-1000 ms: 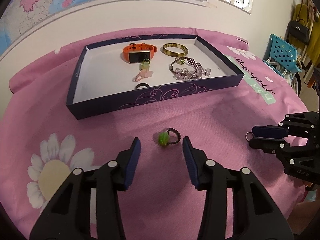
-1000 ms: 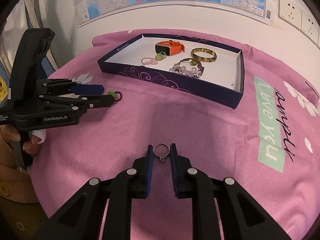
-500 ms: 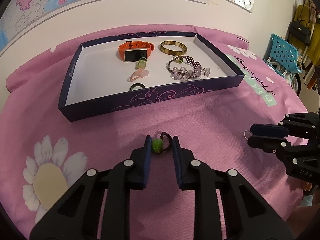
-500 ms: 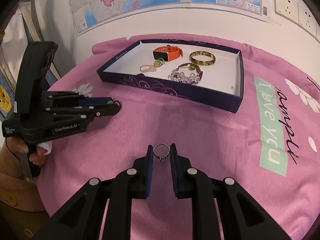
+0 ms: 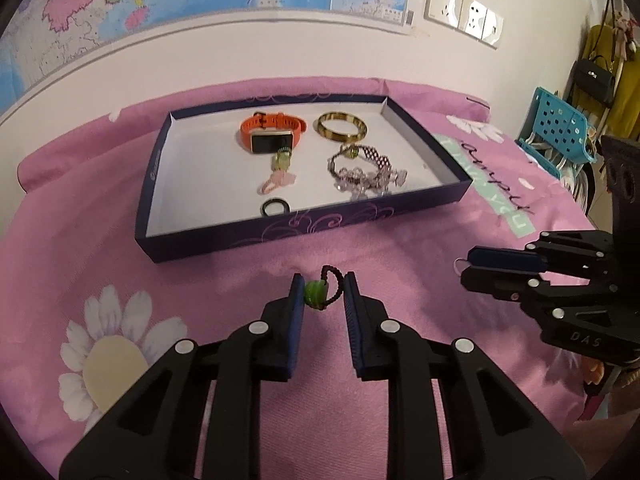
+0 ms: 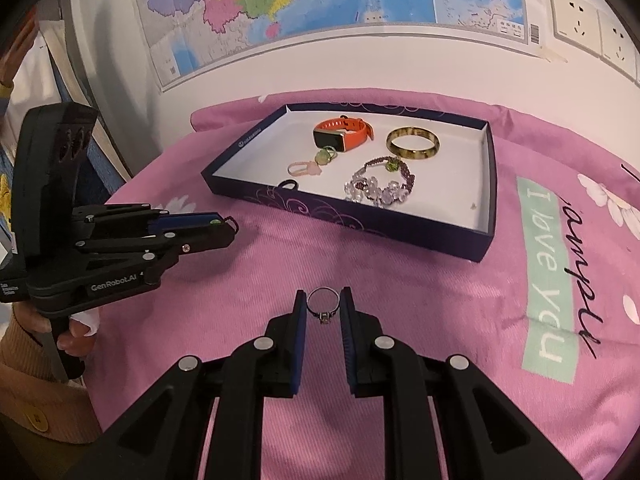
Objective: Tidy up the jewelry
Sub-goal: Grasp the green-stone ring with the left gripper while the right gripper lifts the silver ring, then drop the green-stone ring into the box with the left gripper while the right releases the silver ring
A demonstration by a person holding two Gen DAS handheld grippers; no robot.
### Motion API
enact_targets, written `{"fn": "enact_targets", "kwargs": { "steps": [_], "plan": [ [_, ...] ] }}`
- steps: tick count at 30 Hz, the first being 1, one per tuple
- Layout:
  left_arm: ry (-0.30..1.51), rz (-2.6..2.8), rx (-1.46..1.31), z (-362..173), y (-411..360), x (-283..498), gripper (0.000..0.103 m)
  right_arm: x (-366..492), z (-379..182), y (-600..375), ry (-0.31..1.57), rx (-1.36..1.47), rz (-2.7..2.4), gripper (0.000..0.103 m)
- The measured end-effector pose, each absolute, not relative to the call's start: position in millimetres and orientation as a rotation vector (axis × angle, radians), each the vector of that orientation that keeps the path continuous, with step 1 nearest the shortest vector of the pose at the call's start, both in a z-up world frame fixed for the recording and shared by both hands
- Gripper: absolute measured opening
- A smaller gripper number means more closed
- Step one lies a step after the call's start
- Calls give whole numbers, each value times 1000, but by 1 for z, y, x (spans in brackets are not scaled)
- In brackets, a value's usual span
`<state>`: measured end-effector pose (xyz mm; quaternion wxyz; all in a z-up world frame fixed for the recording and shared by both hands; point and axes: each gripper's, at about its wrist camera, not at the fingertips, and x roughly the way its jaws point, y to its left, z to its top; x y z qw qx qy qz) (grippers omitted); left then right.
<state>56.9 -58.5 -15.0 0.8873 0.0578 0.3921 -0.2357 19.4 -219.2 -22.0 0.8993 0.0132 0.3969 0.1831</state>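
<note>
Two rings held, most jewelry already boxed.
Left gripper (image 5: pixel 320 294) clamps the green-bead ring (image 5: pixel 317 294); right gripper (image 6: pixel 323 307) pinches the silver ring (image 6: pixel 323 304) (both short of the tray (image 5: pixel 304 227)).

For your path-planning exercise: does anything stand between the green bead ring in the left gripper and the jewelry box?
Only bare pink cloth separates the green bead ring from the box; its low front wall must be cleared.
</note>
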Motion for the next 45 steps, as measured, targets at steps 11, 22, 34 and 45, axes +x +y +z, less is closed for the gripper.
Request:
{"fn": "enact_targets", "kwargs": {
  "steps": [11,22,34,45],
  "plan": [
    [787,-483,104,-2,-57,62,20,32,-10,-216,788,21,392,15],
    [769,-471,92,5,-55,69,20,46,1,-214,758,13,398,15],
    [765,-454,85,7,-55,85,20,62,11,-211,728,-3,391,15],
    [764,-438,83,6,-56,101,20,84,14,-216,724,7,376,15]
  ]
}}
